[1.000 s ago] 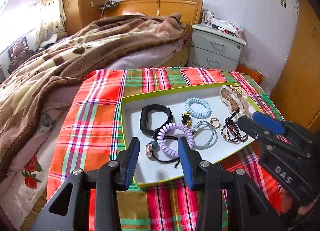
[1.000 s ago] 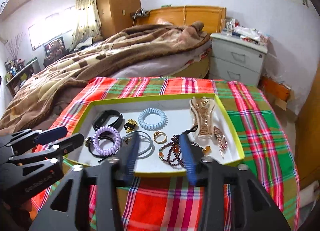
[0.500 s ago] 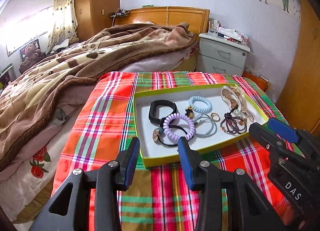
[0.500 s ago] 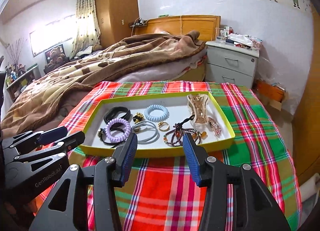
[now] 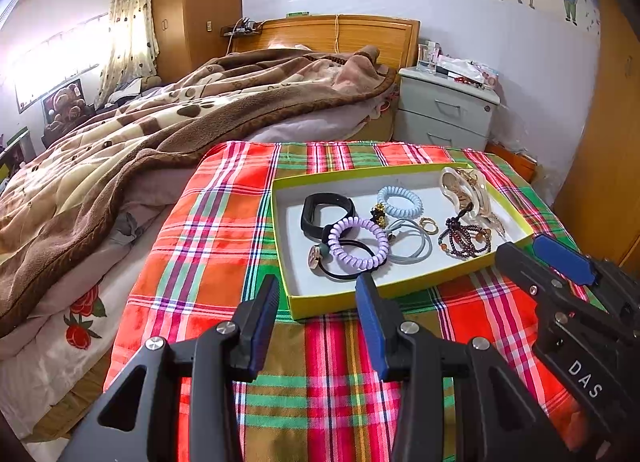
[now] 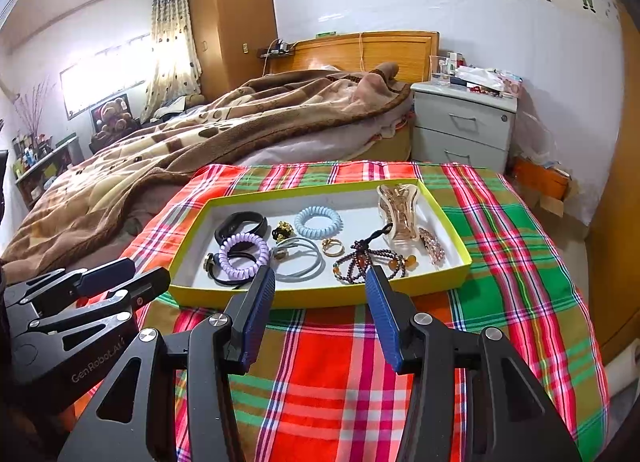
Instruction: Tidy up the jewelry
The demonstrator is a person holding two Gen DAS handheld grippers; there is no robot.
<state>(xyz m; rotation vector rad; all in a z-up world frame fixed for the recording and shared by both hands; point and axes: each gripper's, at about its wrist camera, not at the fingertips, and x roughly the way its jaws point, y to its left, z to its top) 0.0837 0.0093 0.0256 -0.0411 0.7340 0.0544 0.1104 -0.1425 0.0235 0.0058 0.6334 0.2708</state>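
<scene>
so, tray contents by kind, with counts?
In the yellow-rimmed tray:
Spiral hair ties: 2 (purple, blue)
Plain elastic ties: 2 (black, grey)
Black band: 1
Hair claws: 2 (clear, black-gold)
Gold ring: 1
Bead bracelet: 1
Rhinestone clip: 1
Total: 10

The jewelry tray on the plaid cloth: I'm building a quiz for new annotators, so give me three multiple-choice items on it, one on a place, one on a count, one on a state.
1. Where does the clear hair claw lie in the tray?
A. far right corner
B. near left corner
C. on the cloth outside

2. How many coiled hair ties are in the tray?
A. one
B. two
C. four

3. What are the two grippers doing?
A. both open, holding nothing
B. left shut on a ring
C. right shut on the beads

Answers: 1 A, it rests against the far right end. 2 B, a purple one and a light blue one. 3 A, the left gripper and the right gripper both show a clear gap, short of the tray.
</scene>
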